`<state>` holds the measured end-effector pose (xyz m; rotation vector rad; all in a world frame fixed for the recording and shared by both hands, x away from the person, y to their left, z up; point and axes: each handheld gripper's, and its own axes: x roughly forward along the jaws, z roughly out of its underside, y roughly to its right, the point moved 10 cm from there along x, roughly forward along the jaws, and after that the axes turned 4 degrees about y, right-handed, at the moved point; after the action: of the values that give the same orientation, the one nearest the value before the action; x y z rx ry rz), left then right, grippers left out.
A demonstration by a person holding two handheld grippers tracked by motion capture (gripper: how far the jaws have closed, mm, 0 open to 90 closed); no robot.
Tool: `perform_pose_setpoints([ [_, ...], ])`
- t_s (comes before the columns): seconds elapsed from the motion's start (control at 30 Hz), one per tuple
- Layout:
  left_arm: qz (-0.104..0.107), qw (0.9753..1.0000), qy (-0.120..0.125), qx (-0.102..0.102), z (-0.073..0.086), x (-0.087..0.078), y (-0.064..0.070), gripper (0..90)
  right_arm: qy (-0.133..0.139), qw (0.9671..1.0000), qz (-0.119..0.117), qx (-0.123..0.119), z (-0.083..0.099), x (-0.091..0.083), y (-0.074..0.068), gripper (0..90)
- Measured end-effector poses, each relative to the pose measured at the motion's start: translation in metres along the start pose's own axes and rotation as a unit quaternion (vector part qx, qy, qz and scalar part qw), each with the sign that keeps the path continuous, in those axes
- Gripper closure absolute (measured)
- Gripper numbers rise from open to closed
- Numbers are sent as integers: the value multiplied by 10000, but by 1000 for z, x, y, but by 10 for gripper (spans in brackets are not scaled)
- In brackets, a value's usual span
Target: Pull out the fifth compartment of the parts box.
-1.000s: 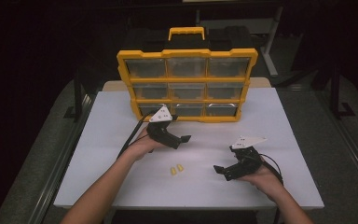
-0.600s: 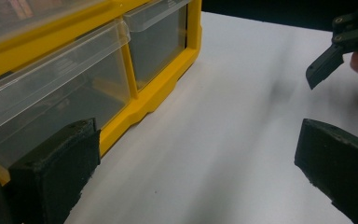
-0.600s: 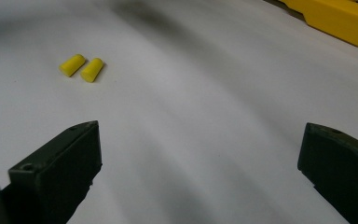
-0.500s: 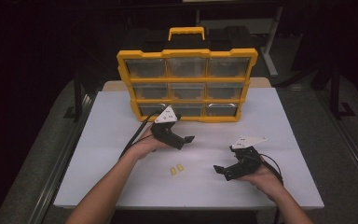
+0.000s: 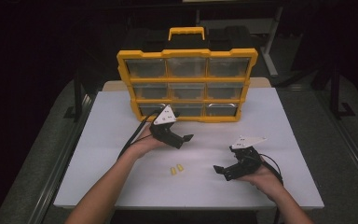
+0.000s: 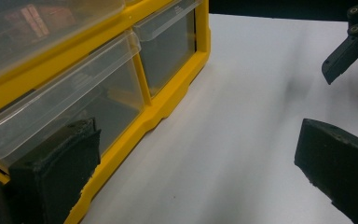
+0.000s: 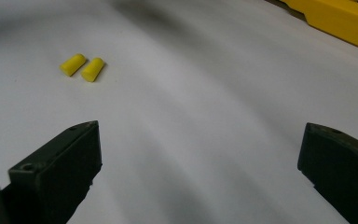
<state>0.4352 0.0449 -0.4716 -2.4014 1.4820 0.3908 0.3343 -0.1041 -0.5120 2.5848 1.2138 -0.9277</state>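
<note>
A yellow organizer (image 5: 186, 84) with clear drawers stands upright at the back of the white table (image 5: 284, 126). Two small yellow earplugs (image 5: 176, 169) lie side by side on the table between my hands. My left gripper (image 5: 185, 141) is open and empty, held just in front of the organizer's bottom row, jaws pointing right. In the left gripper view the bottom drawers (image 6: 74, 107) are close at the left of my open left gripper (image 6: 196, 158). My right gripper (image 5: 221, 172) rests open near the front right, pointing left toward the earplugs (image 7: 81, 66); nothing lies between its jaws (image 7: 200, 154).
The organizer's yellow base (image 7: 340, 18) edges the right gripper view's top right. The other gripper's jaw (image 6: 340, 56) shows far off in the left gripper view. Cables trail from both grippers. Dark floor and metal frames surround the table.
My left gripper has moved slightly forward and right, closer to the organizer's bottom row. The right gripper and the earplugs have stayed put.
</note>
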Motion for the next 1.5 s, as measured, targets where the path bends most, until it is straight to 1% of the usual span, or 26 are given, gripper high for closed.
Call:
perform_pose_setpoints([
  [0.1,-27,10000,29,89,0,0,0,0,-7,10000,-2,4,0,0,0,0],
  [0.2,-52,9999,44,123,-1,0,-1,0,-8,10000,-7,12,0,0,0,0],
  [0.23,-98,9997,23,215,-1,0,-2,0,-8,10000,-8,16,0,0,0,0],
  [0.27,-128,9996,26,263,-1,0,-2,0,-8,10000,-11,15,0,0,0,0],
  [0.33,-162,9993,18,325,-1,0,-3,0,-6,10000,-12,17,0,0,0,0],
  [0.43,-168,9992,22,365,-1,-1,-2,0,-6,10000,-13,17,0,0,0,0],
  [0.47,-201,9989,31,434,-1,0,-3,0,-8,10000,-12,14,0,0,0,0],
  [0.5,-201,9989,31,434,-1,0,-3,0,-8,10000,-12,14,0,0,0,0],
  [0.53,-239,9983,13,530,0,-1,-3,0,-7,10000,-8,16,0,0,0,0],
  [0.7,-298,9970,16,709,-1,-1,-3,0,-1,10000,-3,2,0,0,0,0],
  [0.73,-298,9970,16,709,-1,-1,-3,0,-1,10000,-3,2,0,0,0,0],
  [0.77,-315,9967,9,750,-1,-1,-3,0,-2,10000,-5,2,0,0,0,0],
  [0.8,-342,9957,-2,856,-1,-1,-2,0,-2,10000,-4,-1,0,0,1,0],
  [0.87,-342,9957,-2,856,-1,-1,-2,0,-4,10000,-4,-1,0,0,1,0],
  [0.9,-389,9946,-37,963,-1,-1,-2,0,-4,10000,-4,-1,0,0,1,0],
  [0.93,-400,9941,-51,1005,0,-1,-1,0,0,10000,-7,-2,0,0,0,0],
  [1.0,-409,9938,-59,1029,0,-1,-1,0,-2,10000,-9,-1,0,0,0,0],
  [1.1,-458,9923,-61,1146,-1,-1,-1,0,0,10000,-12,-3,0,0,0,0],
  [1.2,-479,9916,-61,1198,-1,-1,-1,0,-2,10000,-13,-6,0,0,0,0],
  [1.23,-499,9908,-48,1259,-1,-1,-1,0,-6,10000,-11,-3,0,0,0,0],
  [1.33,-523,9893,-65,1358,-1,-1,0,0,-2,10000,-11,-1,0,-1,0,0],
  [1.5,-545,9879,-83,1449,-1,-1,0,0,-4,10000,-12,-10,0,-1,0,0],
])
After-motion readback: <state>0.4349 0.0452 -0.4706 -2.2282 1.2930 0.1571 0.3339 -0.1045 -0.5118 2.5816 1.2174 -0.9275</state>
